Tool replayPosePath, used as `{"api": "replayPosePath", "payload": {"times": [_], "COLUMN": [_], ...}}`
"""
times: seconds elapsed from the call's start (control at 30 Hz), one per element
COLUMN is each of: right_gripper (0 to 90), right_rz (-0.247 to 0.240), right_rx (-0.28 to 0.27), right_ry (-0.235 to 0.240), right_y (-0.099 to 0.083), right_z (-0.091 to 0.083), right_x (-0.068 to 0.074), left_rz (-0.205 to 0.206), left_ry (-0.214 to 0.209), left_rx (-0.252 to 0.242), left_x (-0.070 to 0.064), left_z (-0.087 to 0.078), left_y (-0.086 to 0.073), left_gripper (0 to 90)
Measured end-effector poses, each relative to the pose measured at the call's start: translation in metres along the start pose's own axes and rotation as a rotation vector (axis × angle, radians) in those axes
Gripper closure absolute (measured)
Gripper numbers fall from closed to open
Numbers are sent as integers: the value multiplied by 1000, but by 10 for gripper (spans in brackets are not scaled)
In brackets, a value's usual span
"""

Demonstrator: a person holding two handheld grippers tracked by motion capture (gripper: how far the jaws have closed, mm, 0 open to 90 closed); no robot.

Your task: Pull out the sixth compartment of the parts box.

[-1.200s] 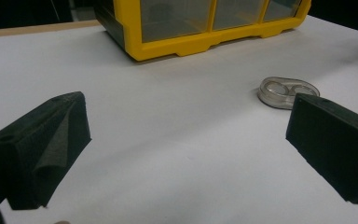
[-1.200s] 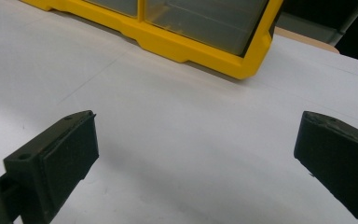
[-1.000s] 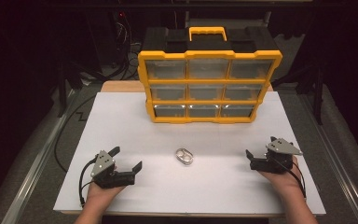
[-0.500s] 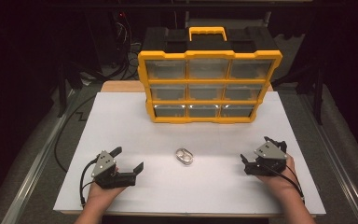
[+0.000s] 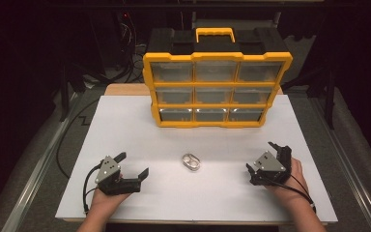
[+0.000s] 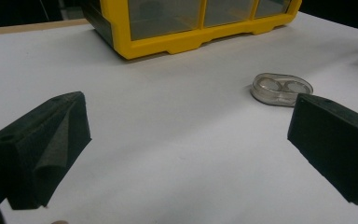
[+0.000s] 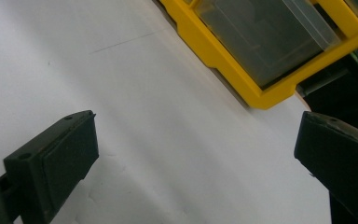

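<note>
The left gripper rests low over the white counter at its near-left area, held in the person's left hand. Its fingers are spread wide and grip nothing; in the left gripper view only bare counter surface lies between them.

The right gripper sits at the near-right area of the counter, held in the person's right hand. Its fingers are likewise spread wide with nothing between them; in the right gripper view they frame bare counter and a lower corner of the organizer.

The small clear plastic case, an oval piece with two round wells, lies flat on the counter between the two grippers, apart from both. In the left gripper view it lies just beyond the right-hand finger, not touching it.

The yellow drawer organizer stands upright at the far side of the counter, with three rows of three clear drawers, all pushed in, and a yellow carry handle on top. It stands well apart from the case.
</note>
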State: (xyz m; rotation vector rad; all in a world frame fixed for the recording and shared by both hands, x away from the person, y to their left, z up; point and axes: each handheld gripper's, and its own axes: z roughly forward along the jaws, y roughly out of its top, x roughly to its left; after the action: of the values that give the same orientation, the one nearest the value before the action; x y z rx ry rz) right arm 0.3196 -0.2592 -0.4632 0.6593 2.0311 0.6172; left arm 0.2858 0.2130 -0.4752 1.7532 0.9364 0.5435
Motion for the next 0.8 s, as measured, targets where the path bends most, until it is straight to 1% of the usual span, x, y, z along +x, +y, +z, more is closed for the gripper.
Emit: {"api": "replayPosePath", "payload": {"times": [0.03,0.07,0.1,0.17,0.2,0.27,0.33,0.4,0.43,0.47,0.5,0.53,0.57,0.6,0.63,0.7,0.73,0.8], "right_gripper": [1,1,1,1,1,1,1,1,1,1,1,1,1,1,1,1,1,1], "right_rz": [-20,-26,-49,-71,-91,-97,-116,-144,-180,-185,-208,-217,-217,-239,-239,-273,-273,-308], "right_rx": [1,7,11,15,21,22,24,37,44,47,52,57,57,62,62,67,67,76], "right_ry": [-5,-7,-12,-21,-27,-32,-37,-46,-55,-59,-65,-70,-70,-76,-76,-86,-86,-102], "right_y": [1,1,2,3,4,4,5,6,7,8,8,9,9,9,9,11,11,12], "right_z": [0,0,0,-1,-1,-2,-2,-3,-3,-3,-3,-3,-3,-3,-3,-3,-3,-4], "right_x": [1,2,3,6,6,7,8,9,10,11,11,12,12,14,14,16,16,19], "left_rz": [1,2,4,5,5,5,6,7,13,14,14,16,16,17,17,17,18,18], "left_ry": [0,0,-1,-1,0,-1,-1,0,-2,-2,-2,-3,-3,-6,-6,-9,-9,-4], "left_rx": [0,0,0,-1,-1,-1,-1,0,3,4,4,6,6,6,6,3,2,3], "left_x": [0,0,0,0,0,0,0,0,0,-1,-1,-1,-1,-1,-1,-1,-1,-1], "left_z": [0,0,0,0,0,0,0,1,1,1,1,1,1,1,1,1,1,0], "left_y": [0,0,0,0,0,0,0,0,0,0,0,-1,-1,-1,-1,-1,0,0], "left_gripper": [3,3,3,3,3,3,3,3,3,3,3,3,3,3,3,3,3,3]}}
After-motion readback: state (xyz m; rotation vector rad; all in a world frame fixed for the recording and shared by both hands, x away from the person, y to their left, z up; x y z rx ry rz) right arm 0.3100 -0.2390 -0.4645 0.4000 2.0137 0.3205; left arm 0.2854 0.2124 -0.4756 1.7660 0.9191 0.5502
